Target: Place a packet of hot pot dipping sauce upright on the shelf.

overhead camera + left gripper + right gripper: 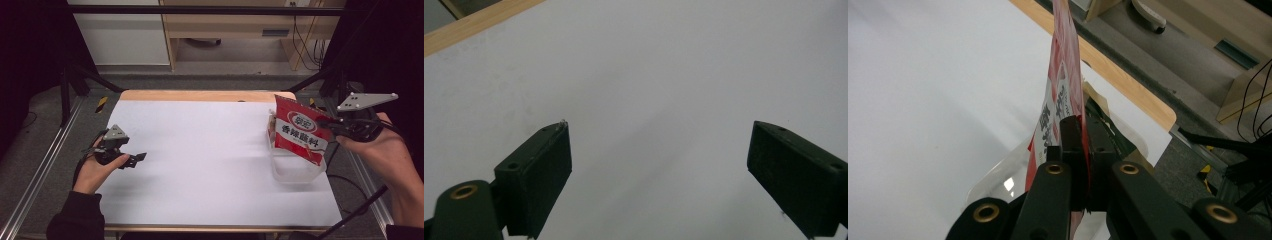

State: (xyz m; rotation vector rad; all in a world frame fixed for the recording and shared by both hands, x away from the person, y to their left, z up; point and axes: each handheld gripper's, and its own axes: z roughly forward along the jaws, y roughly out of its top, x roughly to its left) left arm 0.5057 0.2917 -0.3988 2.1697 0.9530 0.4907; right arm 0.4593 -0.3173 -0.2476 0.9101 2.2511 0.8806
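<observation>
A flat red packet (299, 131) with white print hangs over a clear plastic container (295, 169) at the table's right side. My right gripper (331, 126) is shut on the packet's right edge. In the right gripper view the two black jaws pinch the packet (1060, 95) edge-on, with the clear container (998, 177) below it. My left gripper (136, 159) hovers low over the white table's left side, held in a hand. In the left gripper view its jaws stand wide apart (659, 165) with nothing between them, above the bare white table (664, 75).
White sheet (200, 160) covers the tabletop, with a wooden edge (200, 95) at the back. Metal rails (45, 160) run along both sides. Another packet (271, 126) shows in the container behind the red one. Cables (350, 212) trail off the front right corner.
</observation>
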